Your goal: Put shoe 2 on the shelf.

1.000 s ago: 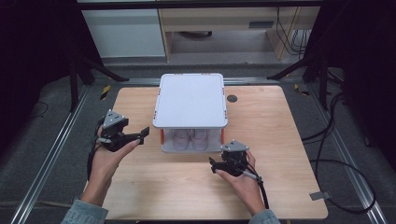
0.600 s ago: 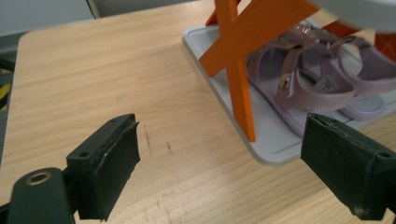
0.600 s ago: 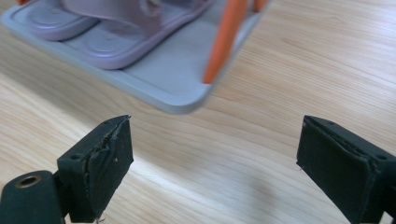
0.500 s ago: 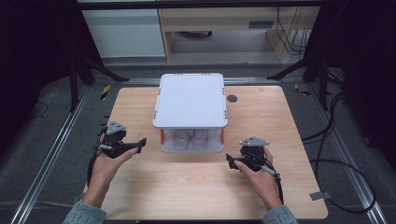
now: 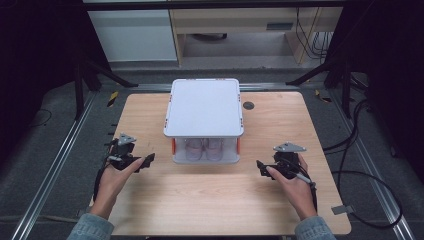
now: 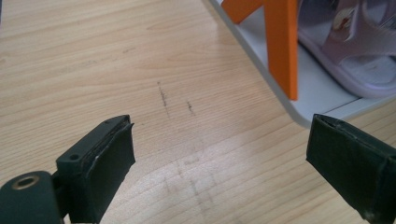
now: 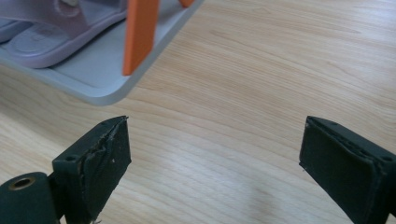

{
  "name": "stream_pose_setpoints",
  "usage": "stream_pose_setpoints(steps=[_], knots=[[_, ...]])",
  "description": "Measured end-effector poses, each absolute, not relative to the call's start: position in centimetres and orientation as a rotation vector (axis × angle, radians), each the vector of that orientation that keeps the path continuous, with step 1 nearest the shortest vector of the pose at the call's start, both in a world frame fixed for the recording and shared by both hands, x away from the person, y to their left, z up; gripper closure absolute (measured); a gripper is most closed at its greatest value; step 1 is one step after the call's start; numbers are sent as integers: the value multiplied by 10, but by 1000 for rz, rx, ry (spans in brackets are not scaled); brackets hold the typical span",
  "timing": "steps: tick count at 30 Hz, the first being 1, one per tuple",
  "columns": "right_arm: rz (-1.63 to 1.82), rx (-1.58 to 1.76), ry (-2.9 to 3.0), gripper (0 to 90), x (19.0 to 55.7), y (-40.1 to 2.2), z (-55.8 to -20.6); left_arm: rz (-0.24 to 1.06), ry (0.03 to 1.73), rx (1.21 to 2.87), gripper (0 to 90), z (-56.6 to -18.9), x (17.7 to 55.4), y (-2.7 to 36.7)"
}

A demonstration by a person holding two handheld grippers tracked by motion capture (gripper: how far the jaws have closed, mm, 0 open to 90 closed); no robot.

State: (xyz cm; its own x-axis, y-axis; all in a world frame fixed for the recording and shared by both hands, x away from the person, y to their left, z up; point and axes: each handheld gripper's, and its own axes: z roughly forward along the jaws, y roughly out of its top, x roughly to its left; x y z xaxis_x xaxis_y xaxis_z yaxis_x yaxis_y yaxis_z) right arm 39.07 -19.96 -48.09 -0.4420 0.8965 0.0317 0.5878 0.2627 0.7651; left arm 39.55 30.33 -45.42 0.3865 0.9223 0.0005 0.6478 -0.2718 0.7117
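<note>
grippers flank a lidded box on a wooden desk

a clear storage box (image 5: 205, 150) with a white lid (image 5: 204, 107) and orange latches (image 6: 282, 44) stands at the centre of the desk (image 5: 200, 200), pale purple sandals (image 7: 42, 39) visible inside. a person's left gripper (image 5: 145, 161) rests near the box's left front corner, the right gripper (image 5: 261, 166) near its right front corner; both are released, jaws spread wide and holding nothing, apart from the box.
</note>
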Motion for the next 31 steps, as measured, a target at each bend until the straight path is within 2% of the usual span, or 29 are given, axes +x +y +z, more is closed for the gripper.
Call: stream_pose_setpoints(steps=[11,20,24,28,31], knots=[[1001,1456,2080,116,414,-231,-496,608,1319,2107,59,-487,409,304],[942,1508,2063,133,425,-232,-511,651,1295,2130,58,-499,416,295],[886,1469,2054,108,426,-225,-517,636,1329,2147,50,-504,417,294],[874,1489,2042,73,426,-223,-517,574,1361,2038,29,-514,416,301],[834,1561,1982,31,425,-219,-518,571,1369,2028,12,-515,416,302]])
